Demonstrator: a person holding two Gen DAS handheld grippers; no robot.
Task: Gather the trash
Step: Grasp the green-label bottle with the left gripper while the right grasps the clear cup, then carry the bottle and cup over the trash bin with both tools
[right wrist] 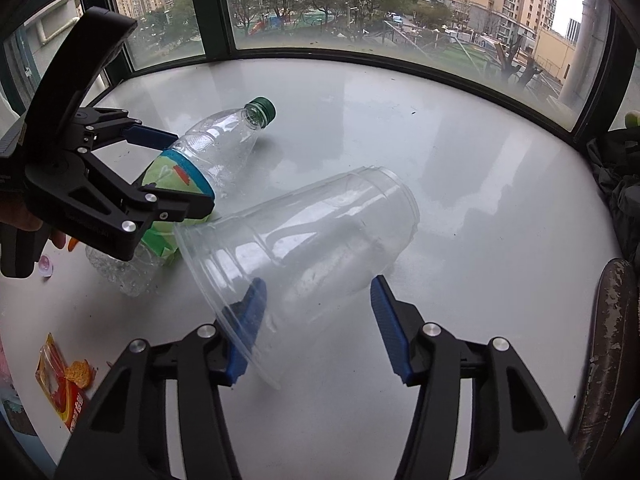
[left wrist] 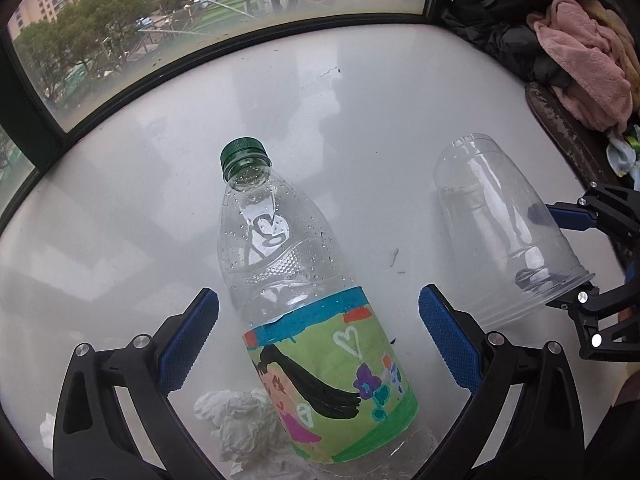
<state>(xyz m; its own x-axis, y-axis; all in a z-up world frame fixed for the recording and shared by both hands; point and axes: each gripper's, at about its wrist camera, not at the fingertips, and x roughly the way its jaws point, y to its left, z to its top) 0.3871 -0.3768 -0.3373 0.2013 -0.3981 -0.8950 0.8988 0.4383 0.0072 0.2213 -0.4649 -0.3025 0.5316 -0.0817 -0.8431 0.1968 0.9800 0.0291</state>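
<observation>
Trash lay on the white table (right wrist: 460,160): the bottle (left wrist: 296,300) sat between the left gripper (left wrist: 318,336)'s spread, untouching jaws, while the right gripper (right wrist: 316,320) straddled the tipped clear cup (right wrist: 304,232), can't tell if squeezing yet, both seemingly lined up for pickup.

Both wrist cameras look steeply down along their fingers, close over a white sill (left wrist: 120,184) toward the window. Both views share the bottle (left wrist: 304,300), centre left view, left of right view, and cup (right wrist: 304,240)

Soft overcast daylight from the window (right wrist: 320,8), pale glare on tabletop (left wrist: 360,92) (glossy white), sharp focus, fisheye-bent edges
</observation>
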